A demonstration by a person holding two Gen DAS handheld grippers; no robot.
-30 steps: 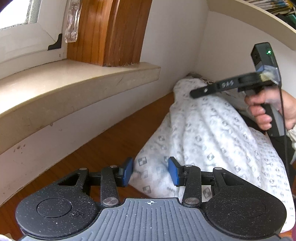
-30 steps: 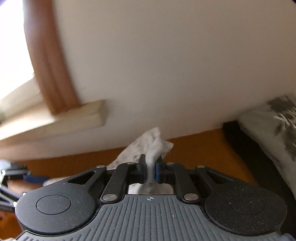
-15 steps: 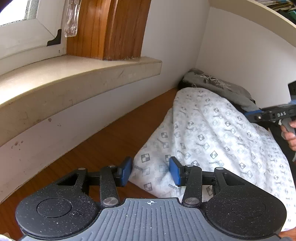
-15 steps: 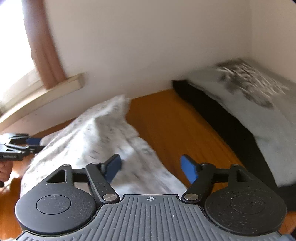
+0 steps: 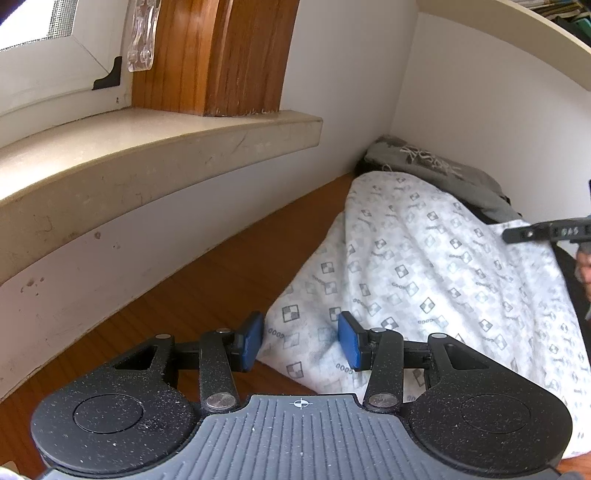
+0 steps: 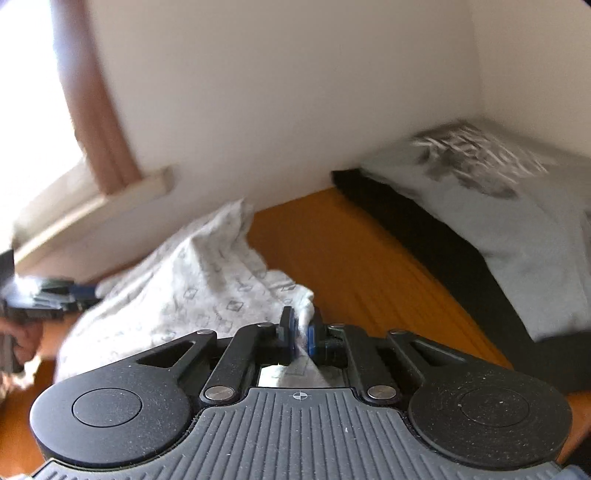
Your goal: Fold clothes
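A white garment with a grey square print (image 5: 424, 266) lies spread on the wooden tabletop (image 5: 207, 288). My left gripper (image 5: 301, 341) hovers open over the garment's near corner, with cloth between its blue pads but no visible pressing. In the right wrist view, my right gripper (image 6: 302, 334) has its jaws closing, and its pads pinch a fold at the edge of the garment (image 6: 192, 291). The right gripper (image 5: 546, 232) also shows at the right edge of the left wrist view, held by a hand. The left gripper (image 6: 74, 291) appears blurred at far left.
A folded grey T-shirt (image 6: 517, 229) lies on a black garment (image 6: 424, 236) in the far corner by the white walls. A stone window sill (image 5: 147, 147) and a wooden frame run along the left. A shelf edge (image 5: 517, 33) curves overhead at top right.
The right gripper let go of the raised cloth, opened, swung right and down, and closed on another edge of the garment. The garment settled flat. The left gripper stayed put.
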